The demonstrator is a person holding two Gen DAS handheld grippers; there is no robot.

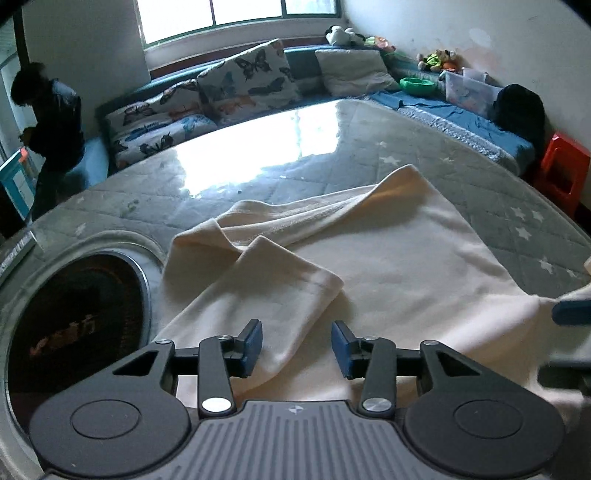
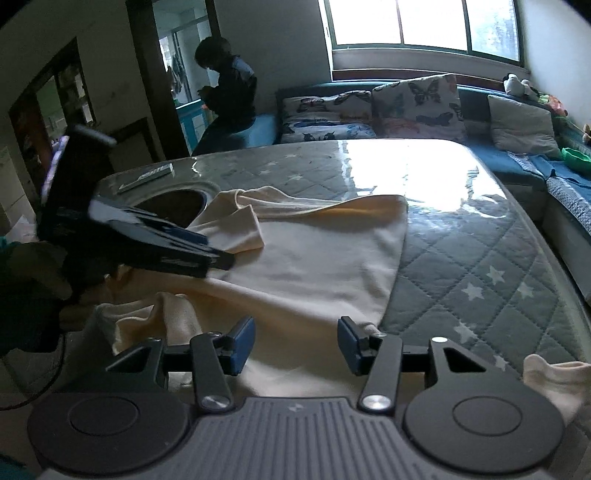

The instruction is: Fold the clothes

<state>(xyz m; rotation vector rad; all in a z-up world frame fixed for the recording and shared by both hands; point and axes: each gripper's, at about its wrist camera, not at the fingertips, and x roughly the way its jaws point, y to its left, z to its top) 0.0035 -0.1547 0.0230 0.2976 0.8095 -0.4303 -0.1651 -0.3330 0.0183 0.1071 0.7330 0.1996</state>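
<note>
Cream garment (image 1: 388, 258) lies partly folded, rumpled, on quilted table (image 1: 480, 184).

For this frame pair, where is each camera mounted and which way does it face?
Left wrist: on the left gripper, angled down over the cream garment, facing the window; its open jaws show.
Right wrist: on the right gripper, over the garment's edge, facing the sofa; its open jaws and the left gripper show.
Shared: garment, quilted table, butterfly cushions, seated person.
</note>
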